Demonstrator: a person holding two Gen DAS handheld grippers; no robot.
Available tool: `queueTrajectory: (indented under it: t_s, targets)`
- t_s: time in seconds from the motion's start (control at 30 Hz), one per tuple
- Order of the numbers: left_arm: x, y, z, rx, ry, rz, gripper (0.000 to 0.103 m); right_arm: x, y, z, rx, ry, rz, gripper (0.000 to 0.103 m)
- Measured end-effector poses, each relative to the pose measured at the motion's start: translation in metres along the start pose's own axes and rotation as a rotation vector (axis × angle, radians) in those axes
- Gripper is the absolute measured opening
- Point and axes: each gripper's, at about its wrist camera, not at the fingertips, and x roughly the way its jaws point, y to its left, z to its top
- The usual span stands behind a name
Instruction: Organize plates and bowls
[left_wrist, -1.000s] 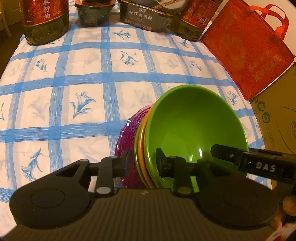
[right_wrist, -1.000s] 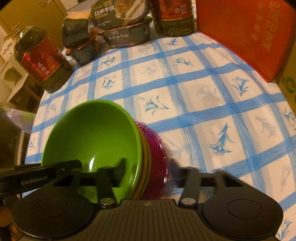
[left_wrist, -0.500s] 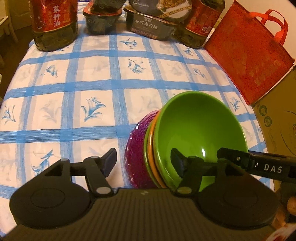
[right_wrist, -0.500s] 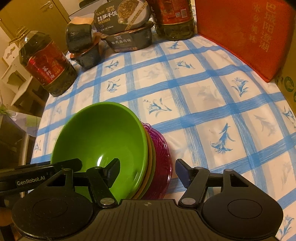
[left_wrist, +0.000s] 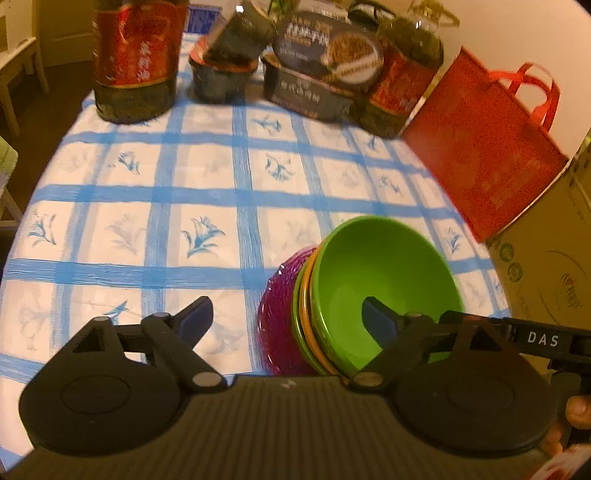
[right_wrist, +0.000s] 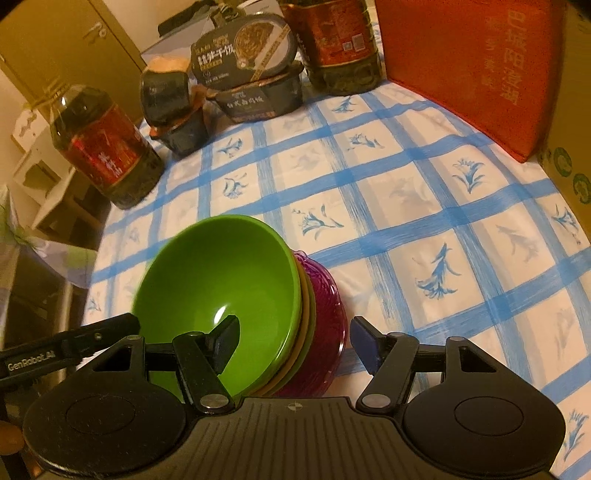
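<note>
Left wrist view shows the left gripper (left_wrist: 286, 317) with its jaws spread wide, having just been opening; the stack's edge stands between them, but neither pad presses it. The right gripper (right_wrist: 293, 338) has its jaws fairly wide too, straddling the rim of the same stack without gripping. That stack, a green bowl (left_wrist: 380, 295) nested in an orange one (left_wrist: 306, 295), another green one and a purple plate (left_wrist: 277, 317) beneath, sits tilted on the table (left_wrist: 207, 192) near its front edge. I judge this a release after stacking: lift both grippers straight clear (no sideways drag), so the leaning pile is not nudged. Jars, food boxes and a red bag (left_wrist: 480, 147) line the far side.
</note>
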Motion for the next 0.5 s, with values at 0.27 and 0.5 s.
queueTrajectory:
  t_s: [0.27, 0.5]
  targets:
    - [-0.034, 0.003, -0.026, 0.003, -0.117, 0.015, 0.095, -0.030, -0.006, -0.017, 0.033, -0.056, 0.026, 0.066]
    - [-0.048, 0.009, -0.066, -0.018, -0.167, 0.032, 0.099, -0.048, -0.013, -0.053, 0.060, -0.090, 0.057, 0.066]
